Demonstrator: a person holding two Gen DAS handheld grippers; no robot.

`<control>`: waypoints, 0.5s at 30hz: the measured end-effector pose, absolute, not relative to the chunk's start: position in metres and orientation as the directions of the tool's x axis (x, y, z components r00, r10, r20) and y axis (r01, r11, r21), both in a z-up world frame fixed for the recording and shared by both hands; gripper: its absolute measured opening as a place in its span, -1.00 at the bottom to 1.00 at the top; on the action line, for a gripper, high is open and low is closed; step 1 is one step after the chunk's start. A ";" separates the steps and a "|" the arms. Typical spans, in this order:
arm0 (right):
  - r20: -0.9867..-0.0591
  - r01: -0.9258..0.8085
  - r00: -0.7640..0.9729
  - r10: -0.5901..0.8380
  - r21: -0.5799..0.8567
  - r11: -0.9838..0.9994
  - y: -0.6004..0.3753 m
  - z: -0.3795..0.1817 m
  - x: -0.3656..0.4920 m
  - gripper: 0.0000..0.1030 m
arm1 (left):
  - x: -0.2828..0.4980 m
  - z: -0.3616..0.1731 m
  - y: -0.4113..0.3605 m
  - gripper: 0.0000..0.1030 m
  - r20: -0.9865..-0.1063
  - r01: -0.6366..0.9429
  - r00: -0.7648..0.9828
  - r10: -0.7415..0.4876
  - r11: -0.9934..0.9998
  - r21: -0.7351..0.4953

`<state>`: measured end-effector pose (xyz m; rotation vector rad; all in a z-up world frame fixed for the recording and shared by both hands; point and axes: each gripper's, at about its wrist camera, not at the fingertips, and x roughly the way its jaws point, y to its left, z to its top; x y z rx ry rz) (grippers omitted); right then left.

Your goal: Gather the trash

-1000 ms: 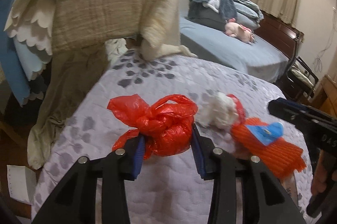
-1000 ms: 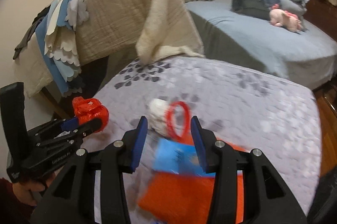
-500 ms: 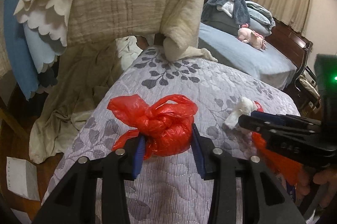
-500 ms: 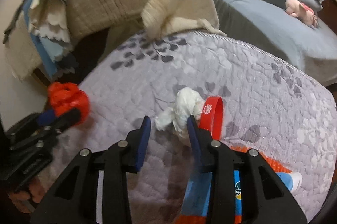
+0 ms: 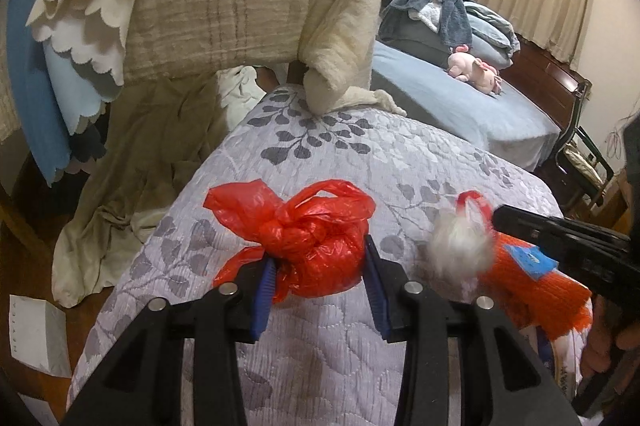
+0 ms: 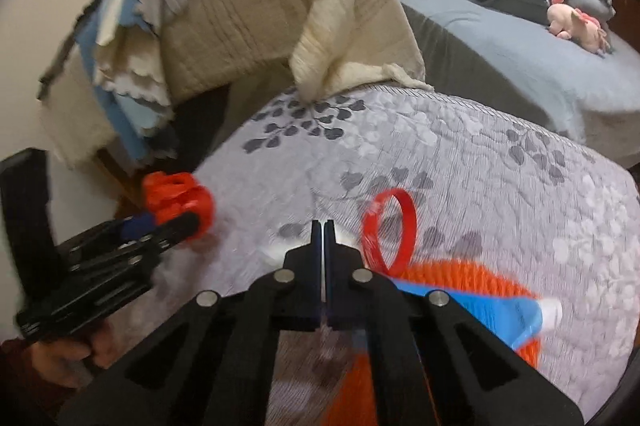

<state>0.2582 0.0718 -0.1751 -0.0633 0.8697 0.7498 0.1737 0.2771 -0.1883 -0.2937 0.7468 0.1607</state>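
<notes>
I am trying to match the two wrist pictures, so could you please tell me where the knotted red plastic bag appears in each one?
Left wrist: the red plastic bag sits at centre, between the left gripper fingers.
Right wrist: the bag is at left, at the tip of that gripper.
Shared landmark: the pink plush toy on the blue bed.

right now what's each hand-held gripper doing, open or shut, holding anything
Left hand-held gripper: shut on the red plastic bag.
Right hand-held gripper: shut; seems to pinch the white tissue wad, contact mostly hidden.
</notes>
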 end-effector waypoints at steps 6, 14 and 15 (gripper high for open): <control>-0.730 -0.613 0.390 0.561 0.248 0.750 0.059 -0.178 0.239 -0.91 | 0.166 -0.186 0.256 -0.22 -0.689 -0.203 0.724 0.022 0.962 -0.183; -0.765 -0.599 0.388 0.513 0.213 0.772 0.080 -0.197 0.247 -0.14 | 0.154 -0.195 0.252 -0.22 -0.704 -0.207 0.709 0.032 0.965 -0.164; -0.773 -0.603 0.392 0.499 0.194 0.774 0.085 -0.200 0.248 -0.14 | 0.153 -0.196 0.254 -0.22 -0.707 -0.211 0.707 0.035 0.964 -0.163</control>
